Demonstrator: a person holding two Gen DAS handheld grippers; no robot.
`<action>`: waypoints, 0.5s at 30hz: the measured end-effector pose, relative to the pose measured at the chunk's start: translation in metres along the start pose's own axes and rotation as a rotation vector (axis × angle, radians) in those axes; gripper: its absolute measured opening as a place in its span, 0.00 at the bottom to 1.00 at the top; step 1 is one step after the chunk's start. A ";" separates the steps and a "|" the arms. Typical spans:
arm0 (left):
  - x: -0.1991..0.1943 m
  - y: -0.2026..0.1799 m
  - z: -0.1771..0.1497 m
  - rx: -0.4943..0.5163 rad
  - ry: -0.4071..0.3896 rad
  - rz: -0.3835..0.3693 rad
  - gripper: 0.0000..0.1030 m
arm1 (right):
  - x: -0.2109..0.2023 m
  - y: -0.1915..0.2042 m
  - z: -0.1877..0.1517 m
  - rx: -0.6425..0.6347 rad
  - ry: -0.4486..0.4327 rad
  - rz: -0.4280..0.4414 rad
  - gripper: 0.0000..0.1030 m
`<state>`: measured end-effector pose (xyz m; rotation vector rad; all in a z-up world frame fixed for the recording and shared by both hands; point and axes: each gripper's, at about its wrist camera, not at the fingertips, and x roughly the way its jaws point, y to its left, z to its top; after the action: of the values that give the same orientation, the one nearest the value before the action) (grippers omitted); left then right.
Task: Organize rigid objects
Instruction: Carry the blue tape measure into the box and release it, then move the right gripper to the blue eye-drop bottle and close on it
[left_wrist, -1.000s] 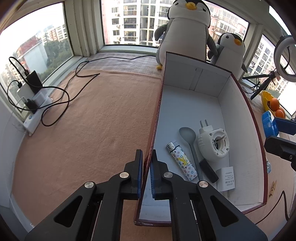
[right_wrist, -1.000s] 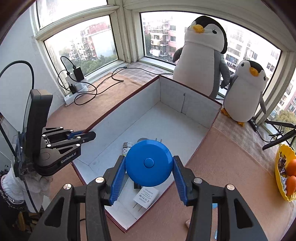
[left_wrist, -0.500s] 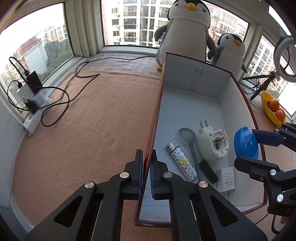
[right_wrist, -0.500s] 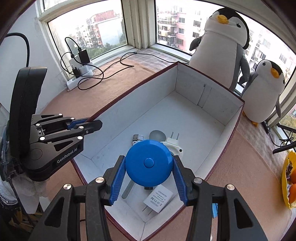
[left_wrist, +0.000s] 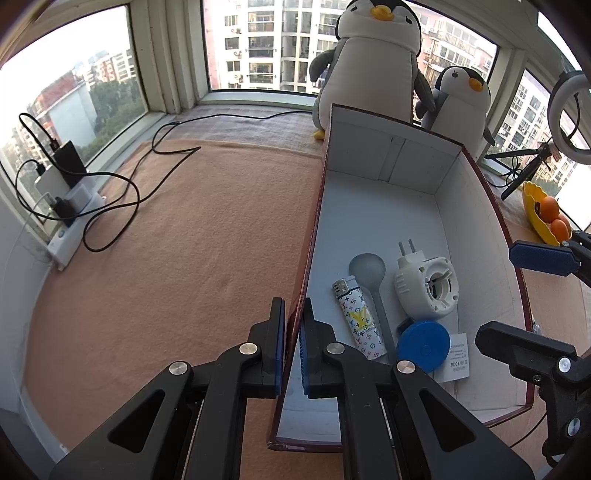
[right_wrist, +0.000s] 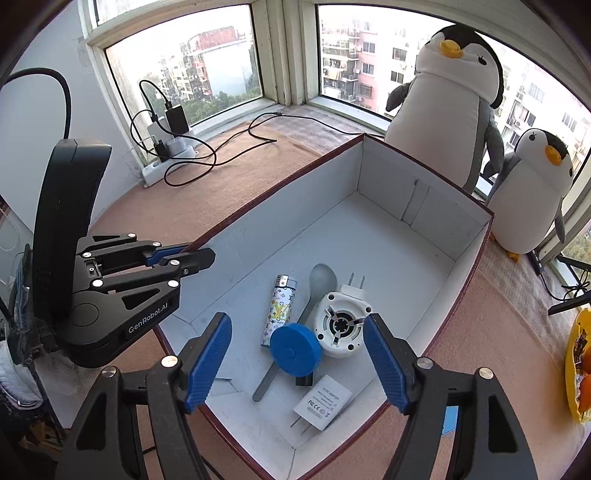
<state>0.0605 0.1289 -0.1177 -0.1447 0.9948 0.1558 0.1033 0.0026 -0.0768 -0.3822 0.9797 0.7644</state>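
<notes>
A white-lined cardboard box (left_wrist: 311, 236) (right_wrist: 258, 199) stands on the tan carpet. My left gripper (left_wrist: 291, 314) (right_wrist: 192, 256) is shut on the box's left wall near its front corner. Inside lie a patterned lighter (left_wrist: 360, 325) (right_wrist: 277, 314), a grey spoon (left_wrist: 367, 267) (right_wrist: 322, 278), a round white plug-in device (left_wrist: 428, 286) (right_wrist: 341, 325) and a flat white adapter (left_wrist: 458, 356) (right_wrist: 321, 400). A blue disc (left_wrist: 423, 345) (right_wrist: 294, 349) lies on the spoon's handle. My right gripper (right_wrist: 297, 321) (left_wrist: 517, 299) hovers over the box with its jaws opening, the disc free below them.
Two plush penguins (right_wrist: 443, 110) (right_wrist: 535, 192) stand behind the box. Black cables (left_wrist: 110, 206) and a power strip (left_wrist: 70, 225) lie at the left by the window. A yellow bowl with oranges (left_wrist: 546, 218) sits right of the box.
My right gripper carried the blue disc over the box, then spread its jaws; the disc dropped onto the spoon's handle. The left gripper kept its hold on the wall.
</notes>
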 end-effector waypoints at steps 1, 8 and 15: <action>0.000 0.000 0.000 0.001 0.000 0.001 0.06 | -0.001 -0.001 0.000 0.001 -0.003 -0.001 0.69; 0.000 -0.001 -0.001 0.003 0.001 0.005 0.06 | -0.008 -0.010 -0.002 0.021 -0.014 -0.014 0.70; 0.000 0.000 -0.001 0.005 0.002 0.007 0.06 | -0.018 -0.023 -0.006 0.047 -0.031 -0.044 0.70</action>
<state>0.0598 0.1282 -0.1177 -0.1362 0.9977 0.1596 0.1105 -0.0243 -0.0654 -0.3490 0.9560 0.7042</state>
